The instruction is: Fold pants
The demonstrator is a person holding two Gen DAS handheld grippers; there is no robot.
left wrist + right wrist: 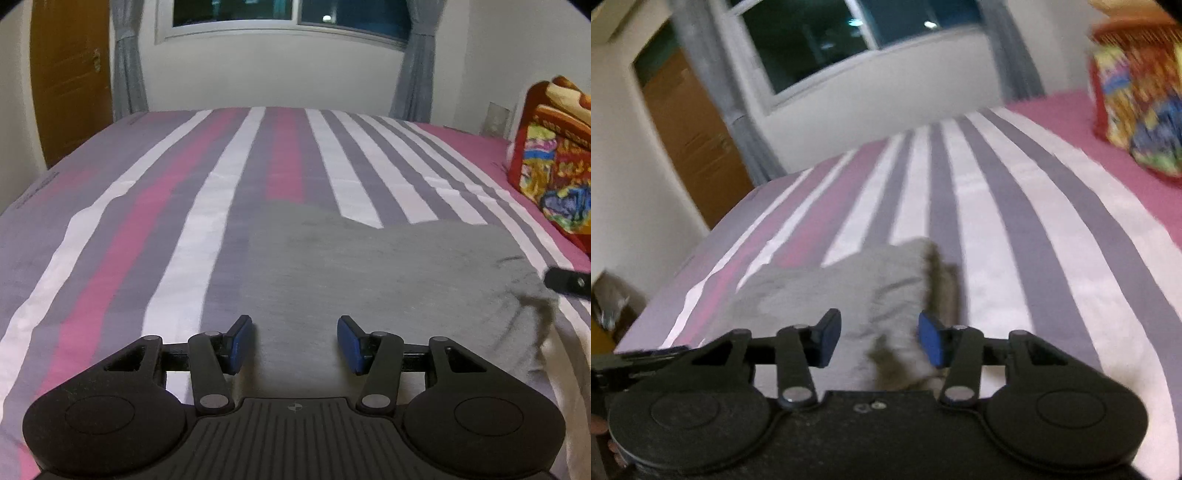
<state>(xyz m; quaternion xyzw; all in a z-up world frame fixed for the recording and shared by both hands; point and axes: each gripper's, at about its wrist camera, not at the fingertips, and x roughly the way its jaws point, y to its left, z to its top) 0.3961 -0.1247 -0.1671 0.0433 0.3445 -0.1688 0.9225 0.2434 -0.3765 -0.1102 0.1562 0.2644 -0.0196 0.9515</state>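
A wide bed (155, 206) fills the room, covered by a sheet striped lengthwise in grey, white and pink. Beyond its far edge stands a plain pale wall (273, 74) with a window (291, 14) set high in it; the glass is dark, showing small reflected lights. Grey curtains (127, 59) hang at both sides of the window. A brown wooden door (70, 74) stands in the left corner. On the right edge of the bed lies a folded blanket (554, 155), red with bright multicoloured patterns. The indoor light is dim and even.

Pants (369, 273) on bed (184, 221)
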